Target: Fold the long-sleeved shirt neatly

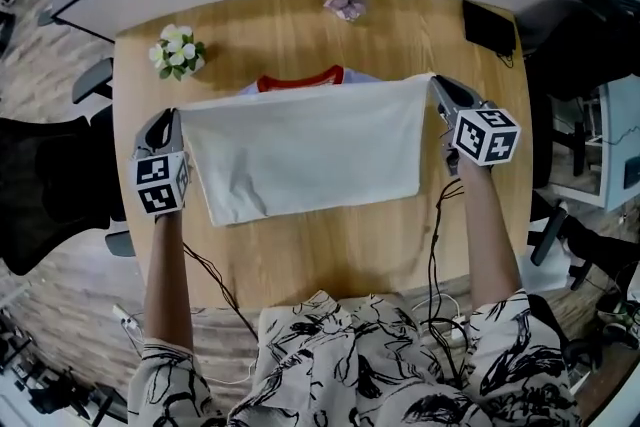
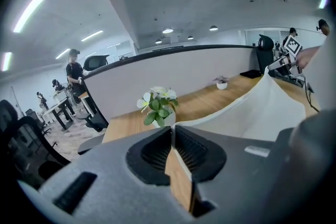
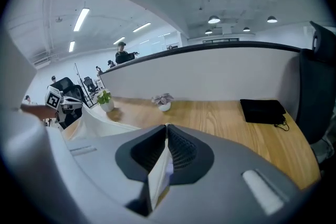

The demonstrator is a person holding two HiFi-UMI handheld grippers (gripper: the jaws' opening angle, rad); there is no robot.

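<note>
Your left gripper (image 1: 168,118) and right gripper (image 1: 440,87) each pinch a far corner of the shirt (image 1: 305,150) (red collar showing), stretched over the counter (image 1: 340,250).

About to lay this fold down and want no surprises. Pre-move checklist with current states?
1. Left gripper shut on the shirt corner: ok.
2. Right gripper shut on the other corner: ok.
3. Held edge taut between the grippers, no sag: ok.
4. Top layer smooth: not ok, creases near its lower left.
5. Sleeves tucked inside the fold: cannot tell, hidden under the top layer.
6. Flowers apart from the shirt near the collar: ok.
</note>
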